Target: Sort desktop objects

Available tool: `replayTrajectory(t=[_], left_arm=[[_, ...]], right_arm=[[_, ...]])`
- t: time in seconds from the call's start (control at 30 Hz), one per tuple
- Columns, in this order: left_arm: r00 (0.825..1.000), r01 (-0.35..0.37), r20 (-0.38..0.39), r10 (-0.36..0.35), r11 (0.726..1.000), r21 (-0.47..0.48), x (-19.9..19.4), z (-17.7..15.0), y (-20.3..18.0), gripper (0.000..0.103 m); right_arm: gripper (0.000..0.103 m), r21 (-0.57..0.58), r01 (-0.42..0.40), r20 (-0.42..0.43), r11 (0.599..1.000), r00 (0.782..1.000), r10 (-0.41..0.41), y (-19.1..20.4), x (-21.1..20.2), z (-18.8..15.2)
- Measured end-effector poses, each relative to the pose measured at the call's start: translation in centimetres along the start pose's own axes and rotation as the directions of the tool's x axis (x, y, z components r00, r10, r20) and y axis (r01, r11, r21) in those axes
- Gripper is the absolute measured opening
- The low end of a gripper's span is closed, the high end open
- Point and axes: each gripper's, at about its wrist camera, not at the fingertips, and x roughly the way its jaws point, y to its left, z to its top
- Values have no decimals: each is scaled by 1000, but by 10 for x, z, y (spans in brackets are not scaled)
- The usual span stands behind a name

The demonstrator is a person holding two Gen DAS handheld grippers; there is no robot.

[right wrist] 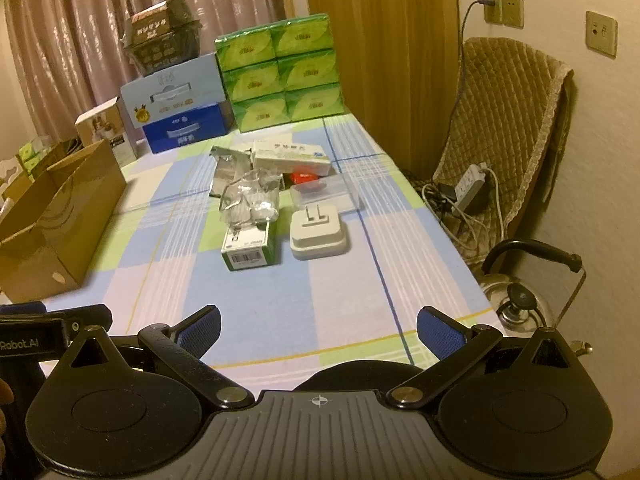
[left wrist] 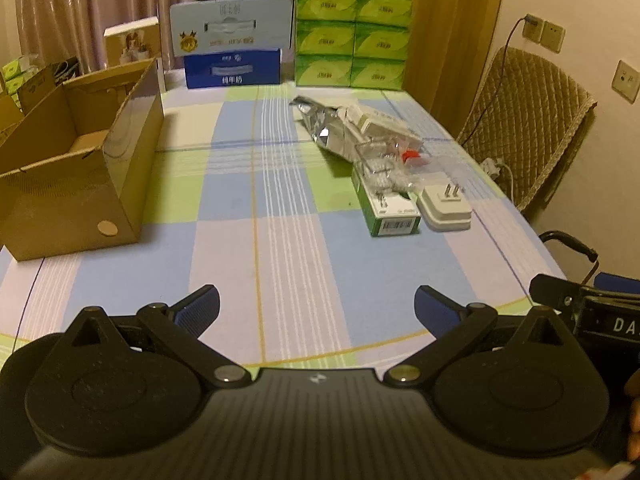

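Observation:
A pile of small objects lies on the checked tablecloth: a green-and-white box (left wrist: 394,216) (right wrist: 249,250), a white plug adapter (left wrist: 446,204) (right wrist: 318,234), a crumpled clear plastic bag (left wrist: 380,168) (right wrist: 252,198), a silver foil pouch (left wrist: 320,122) (right wrist: 228,170), a white medicine box (left wrist: 378,120) (right wrist: 292,158) and a small red item (left wrist: 410,156) (right wrist: 302,178). An open cardboard box (left wrist: 80,168) (right wrist: 52,224) stands at the left. My left gripper (left wrist: 318,306) is open and empty above the near table edge. My right gripper (right wrist: 319,326) is open and empty, short of the pile.
Stacked green tissue packs (left wrist: 352,36) (right wrist: 282,72) and blue and white cartons (left wrist: 232,46) (right wrist: 180,108) stand at the table's far end. A padded chair (left wrist: 528,120) (right wrist: 512,140) with a power strip (right wrist: 470,182), and a kettle (right wrist: 520,296), are off the right edge.

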Motion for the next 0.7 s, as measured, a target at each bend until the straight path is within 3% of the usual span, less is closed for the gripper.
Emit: replayTrajectory(t=[0.1,0.4,0.53,0.7], left_arm=[[1000,17,14,-17,1000,-6,-3,3,0,102],[998,57,37,-60,997,59,0,16,-6,102],[996,84,21,-86,993,85,14,26,-13,102],[994,106,11,-107,990,88,44,42,-17,102]], right_arm=[[101,41,0,32,999,999,-1,-5,-11,7],[101,-16,43,154,999,987,-40,-17,-47,55],[101,-29,55,137,998,989,-51,-26,-31,68],[101,-84,3,84,996,996,4,-32,2,72]])
